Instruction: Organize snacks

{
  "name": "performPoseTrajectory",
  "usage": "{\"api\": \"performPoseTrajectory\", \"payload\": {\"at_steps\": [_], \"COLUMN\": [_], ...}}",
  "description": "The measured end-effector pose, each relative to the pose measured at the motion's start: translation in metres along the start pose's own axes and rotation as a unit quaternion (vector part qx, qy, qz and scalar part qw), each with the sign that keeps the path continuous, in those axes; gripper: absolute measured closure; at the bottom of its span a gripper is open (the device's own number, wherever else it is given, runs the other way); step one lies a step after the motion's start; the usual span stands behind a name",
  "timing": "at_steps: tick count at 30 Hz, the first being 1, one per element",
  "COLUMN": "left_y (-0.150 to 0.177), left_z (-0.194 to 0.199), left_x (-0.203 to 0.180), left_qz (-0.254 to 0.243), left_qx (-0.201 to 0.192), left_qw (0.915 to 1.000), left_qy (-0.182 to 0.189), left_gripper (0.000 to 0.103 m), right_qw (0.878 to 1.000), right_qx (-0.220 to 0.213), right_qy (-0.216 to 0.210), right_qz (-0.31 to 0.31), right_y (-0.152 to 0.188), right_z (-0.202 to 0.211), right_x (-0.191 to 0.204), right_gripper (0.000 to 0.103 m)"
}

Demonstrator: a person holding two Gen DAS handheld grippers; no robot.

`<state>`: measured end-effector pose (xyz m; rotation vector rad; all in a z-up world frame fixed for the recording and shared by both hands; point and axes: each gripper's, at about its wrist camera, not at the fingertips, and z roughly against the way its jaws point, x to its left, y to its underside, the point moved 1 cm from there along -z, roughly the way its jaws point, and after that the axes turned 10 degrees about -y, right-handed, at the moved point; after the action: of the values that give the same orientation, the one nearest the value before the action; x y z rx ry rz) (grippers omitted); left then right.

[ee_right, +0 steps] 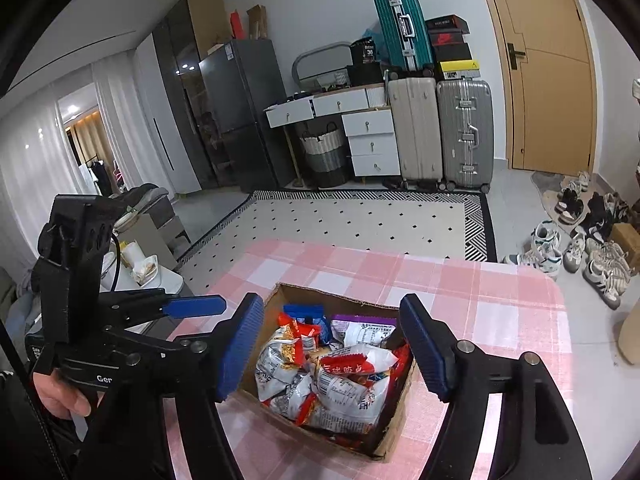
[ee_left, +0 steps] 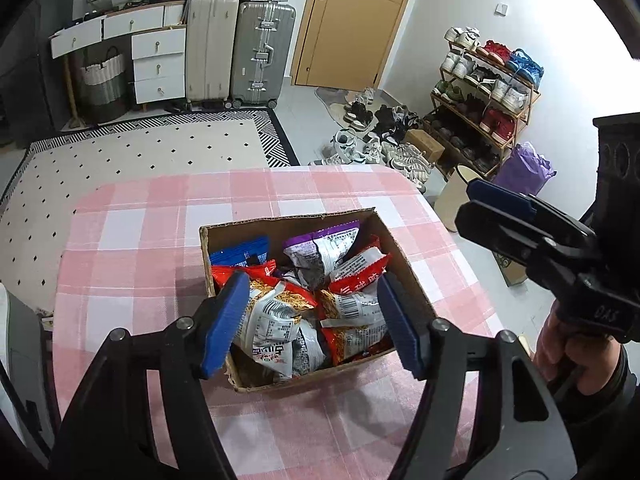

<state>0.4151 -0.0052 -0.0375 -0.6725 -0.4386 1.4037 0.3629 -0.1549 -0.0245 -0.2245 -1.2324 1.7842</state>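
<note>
Both the left hand-held gripper (ee_left: 312, 320) and right hand-held gripper (ee_right: 332, 348) hang released over the brown cardboard box (ee_left: 404, 268) on the pink-checked worktop (ee_left: 132, 248), where the crinkled foil snack packets (ee_left: 280, 312) lie; next, likely regrouping them.

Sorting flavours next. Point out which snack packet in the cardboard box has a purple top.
The purple-topped silver packet at the far side of the brown cardboard box, right of the blue packet. The other packets are red or silver.

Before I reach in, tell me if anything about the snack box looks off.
The cardboard box has ragged, torn top edges and sits askew to the pink checked tablecloth. The snack packets inside are crumpled and heaped at random, none sorted. Nothing has spilled onto the cloth.
</note>
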Motion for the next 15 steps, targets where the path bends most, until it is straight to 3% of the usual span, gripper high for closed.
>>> {"api": "performPoseTrajectory", "payload": {"at_steps": [2,5,15], "left_y": [0.002,0.006,0.029], "left_z": [0.008,0.024,0.091], "left_x": [-0.001,-0.005,-0.023], "left_qz": [-0.002,-0.008,-0.019], "left_qx": [-0.008,-0.024,-0.073], "left_qw": [0.9999,0.9996,0.9966], "left_qy": [-0.006,-0.016,-0.032], "left_gripper": [0.034,0.032,0.023], "right_qw": [1.0,1.0,0.998], "right_qx": [-0.006,-0.012,-0.049], "right_qy": [0.001,0.004,0.023], "right_qz": [0.002,0.005,0.029], "right_y": [0.0,-0.001,0.014], "right_z": [0.008,0.019,0.079], "right_x": [0.005,0.012,0.041], "right_gripper": [0.028,0.013,0.005]}}
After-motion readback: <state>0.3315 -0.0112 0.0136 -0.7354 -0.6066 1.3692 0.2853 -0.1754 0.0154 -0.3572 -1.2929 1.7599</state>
